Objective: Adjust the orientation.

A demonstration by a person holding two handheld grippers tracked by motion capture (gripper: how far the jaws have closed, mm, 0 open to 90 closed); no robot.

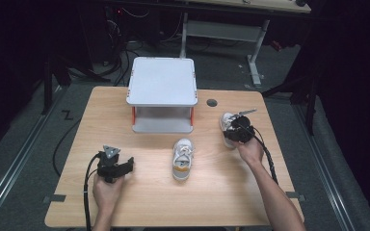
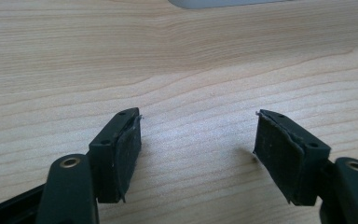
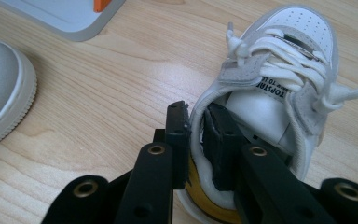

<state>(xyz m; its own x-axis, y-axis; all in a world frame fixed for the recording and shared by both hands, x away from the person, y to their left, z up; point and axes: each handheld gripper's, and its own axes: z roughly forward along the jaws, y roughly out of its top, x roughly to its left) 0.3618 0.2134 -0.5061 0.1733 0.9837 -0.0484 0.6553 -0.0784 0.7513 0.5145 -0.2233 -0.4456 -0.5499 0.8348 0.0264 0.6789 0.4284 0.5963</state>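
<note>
Right gripper [image 3: 195, 140] clamps a shoe's [image 3: 279, 84] collar; left gripper [image 2: 198, 144] gapes.
Second shoe [image 1: 183, 159] at six o'clock of the white stand [image 1: 162, 82], mid-bench [image 1: 221, 192].

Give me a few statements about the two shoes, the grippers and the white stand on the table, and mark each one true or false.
1. The right gripper is shut on the collar of a shoe. True.
2. The left gripper holds the other shoe. False: its jaws are open over bare table, with nothing between them.
3. The other shoe lies on the table between the two grippers in the high view. True.
4. A shoe sits on top of the white stand. False: the top of the stand is bare and both shoes are down at the table.
5. The held shoe has white laces. True.
</note>
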